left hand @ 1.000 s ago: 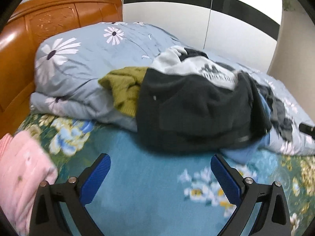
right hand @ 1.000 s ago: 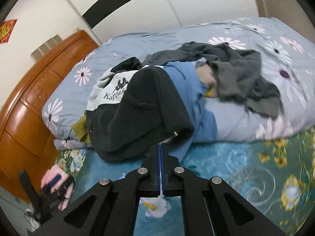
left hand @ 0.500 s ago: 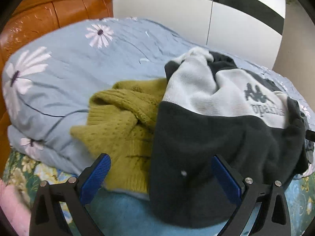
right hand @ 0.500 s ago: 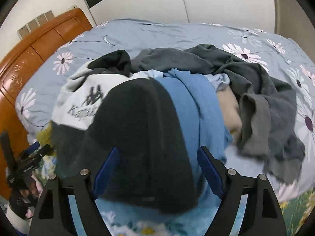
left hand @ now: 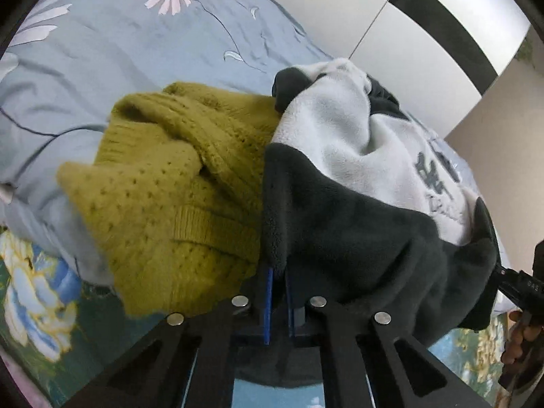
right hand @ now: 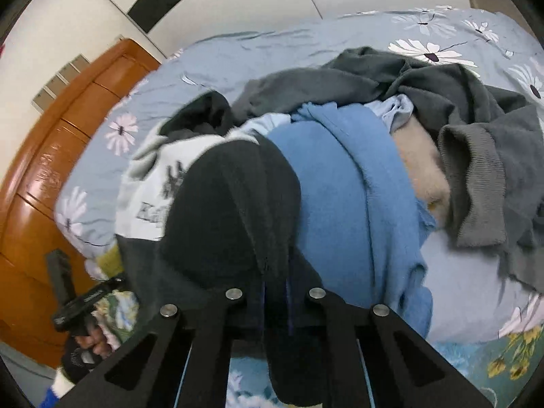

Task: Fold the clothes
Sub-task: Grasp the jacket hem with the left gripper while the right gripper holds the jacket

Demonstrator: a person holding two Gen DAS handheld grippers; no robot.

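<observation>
**Both grippers clamped on the dark fleece at the clothes pile**

Closest in, the left gripper [left hand: 278,273] has its blue pads drawn together on the dark lower edge of the fleece jacket [left hand: 357,224], pinching a fold of it between them. The right gripper [right hand: 274,289] is likewise closed on the same jacket [right hand: 231,210], with black cloth running down between its fingers and hanging past them.

The jacket lies on top of a heap of clothes on the bed. Its lower part is dark grey, its upper part white with dark lettering. Touching its left side is a yellow-green knit sweater [left hand: 176,197], crumpled against the quilt. On its other side, a blue sweater [right hand: 353,204] lies pressed against it, with a beige garment [right hand: 421,166] just beyond and a grey sweater [right hand: 476,125] draped over that.

Under the heap is a pale blue quilt [left hand: 102,51] printed with daisies. Farther back stand a wooden headboard [right hand: 51,170] and a white wardrobe [left hand: 391,34] with a black band.
</observation>
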